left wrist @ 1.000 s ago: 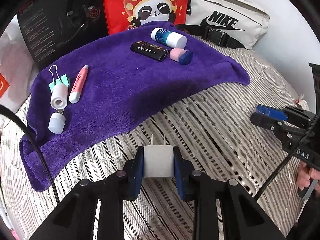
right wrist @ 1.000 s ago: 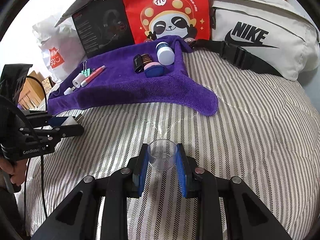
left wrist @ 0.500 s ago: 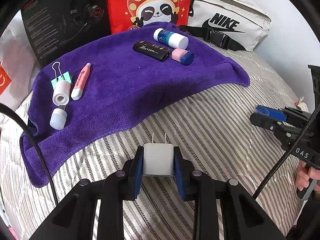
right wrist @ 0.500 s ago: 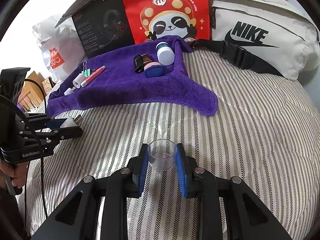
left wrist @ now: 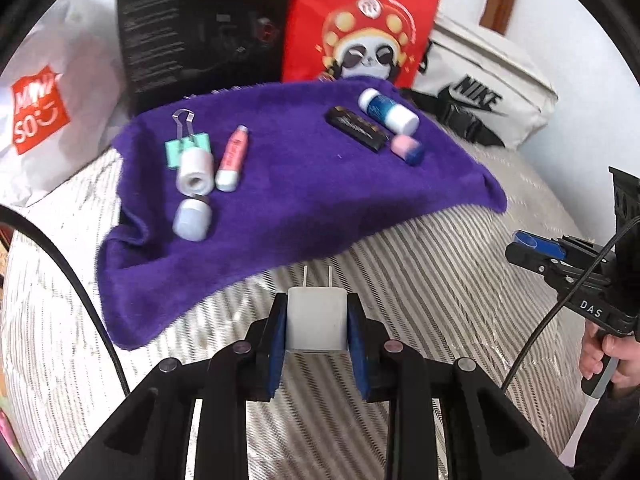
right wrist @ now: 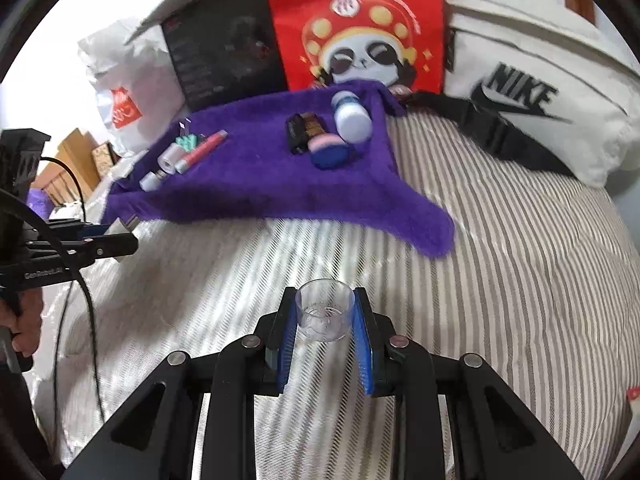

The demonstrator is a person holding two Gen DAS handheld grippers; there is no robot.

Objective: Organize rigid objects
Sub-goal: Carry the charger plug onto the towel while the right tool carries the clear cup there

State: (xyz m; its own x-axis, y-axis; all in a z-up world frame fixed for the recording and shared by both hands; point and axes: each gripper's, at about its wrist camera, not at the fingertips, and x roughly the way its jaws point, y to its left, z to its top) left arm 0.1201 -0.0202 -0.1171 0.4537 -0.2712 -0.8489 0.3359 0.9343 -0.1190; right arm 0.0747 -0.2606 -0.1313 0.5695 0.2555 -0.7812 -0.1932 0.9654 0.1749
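Left gripper (left wrist: 317,322) is clamped on a white plug adapter (left wrist: 317,318), the blue pads pressing its two flat sides so the prongs point forward, toward the purple towel (left wrist: 288,196). That grip on the flat faces looks chosen to keep the block from twisting. Seen from the left wrist, the adapter hangs over the striped bedding (left wrist: 440,280), just short of the towel's near edge. On the towel, two clusters lie well apart: a white roll (left wrist: 195,172), pink tube (left wrist: 233,158) and green binder clip (left wrist: 188,148) toward its left, and a black bar (left wrist: 357,128), blue bottle (left wrist: 388,111) and pink-blue cap (left wrist: 407,149) toward its far right, which suggests sorting by kind.

From the right wrist, the right gripper (right wrist: 325,320) is closed on a clear plastic cup (right wrist: 325,316), held upright by its wall with the mouth up. It sits over the bedding, near the towel's right corner and apart from it.
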